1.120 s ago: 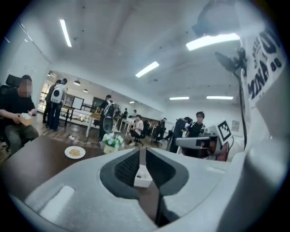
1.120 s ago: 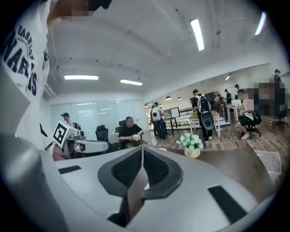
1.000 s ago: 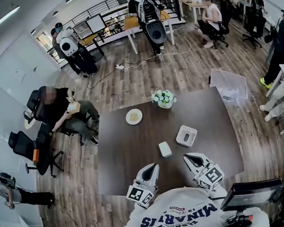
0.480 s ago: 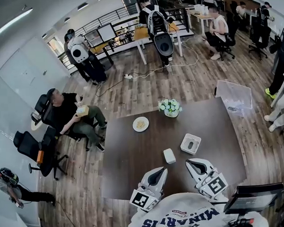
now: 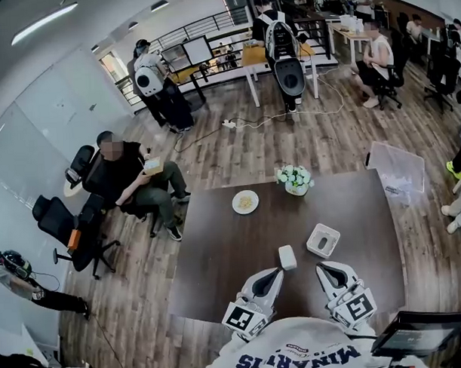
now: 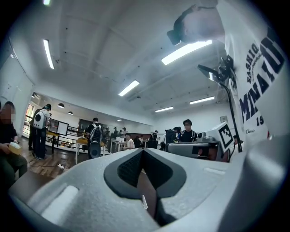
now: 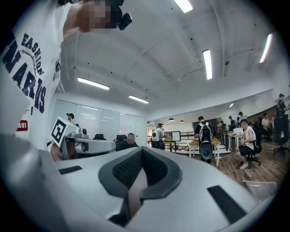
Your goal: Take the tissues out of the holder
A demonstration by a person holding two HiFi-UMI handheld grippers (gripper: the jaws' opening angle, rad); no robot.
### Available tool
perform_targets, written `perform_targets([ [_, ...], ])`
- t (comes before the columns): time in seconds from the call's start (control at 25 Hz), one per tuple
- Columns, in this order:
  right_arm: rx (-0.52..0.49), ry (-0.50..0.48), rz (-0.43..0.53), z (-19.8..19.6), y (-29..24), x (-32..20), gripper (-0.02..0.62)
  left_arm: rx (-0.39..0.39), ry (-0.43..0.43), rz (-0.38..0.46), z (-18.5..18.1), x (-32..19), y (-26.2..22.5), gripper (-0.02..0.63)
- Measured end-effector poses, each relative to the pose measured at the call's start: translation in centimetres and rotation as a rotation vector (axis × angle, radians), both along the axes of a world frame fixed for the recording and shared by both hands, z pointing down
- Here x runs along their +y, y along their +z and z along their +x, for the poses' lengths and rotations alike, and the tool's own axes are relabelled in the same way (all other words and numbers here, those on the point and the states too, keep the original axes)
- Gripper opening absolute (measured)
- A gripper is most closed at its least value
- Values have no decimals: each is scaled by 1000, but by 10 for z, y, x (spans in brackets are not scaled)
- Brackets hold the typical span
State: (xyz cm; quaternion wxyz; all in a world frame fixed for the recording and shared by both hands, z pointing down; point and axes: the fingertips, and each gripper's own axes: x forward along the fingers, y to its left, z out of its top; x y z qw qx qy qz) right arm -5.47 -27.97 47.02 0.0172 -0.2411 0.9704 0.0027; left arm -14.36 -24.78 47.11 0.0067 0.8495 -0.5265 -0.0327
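Note:
On the dark table [image 5: 218, 270] in the head view stands a white tissue holder [image 5: 323, 239] with an opening in its top. A small white tissue pack [image 5: 287, 257] lies just left of it. My left gripper [image 5: 277, 273] hovers over the near part of the table, its tip just short of the pack, jaws shut and empty. My right gripper [image 5: 322, 267] sits just in front of the holder, also shut and empty. In the left gripper view the left gripper [image 6: 142, 152] points across the room, as does the right gripper [image 7: 142, 152] in its own view; neither shows the holder.
A plate [image 5: 245, 201] and a pot of white flowers [image 5: 295, 179] stand at the table's far side. A clear plastic bin [image 5: 396, 166] sits off the far right corner. A seated person [image 5: 132, 175] and office chairs [image 5: 62, 223] are to the left.
The head view has shifted, so the table sits lower and further right in frame. My left gripper's tip has come closer to the white pack. Both grippers stay shut.

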Motion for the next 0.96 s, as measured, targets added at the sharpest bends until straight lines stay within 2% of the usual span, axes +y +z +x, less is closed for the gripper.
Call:
perform_targets([
  [0.48,15,14,-12,-2,22,1,6,-6,-26,-45,-2,4,24,3],
  [0.96,21,7,-8,-1,17,1,6,-1,-57,-59,-4,11,25,3],
])
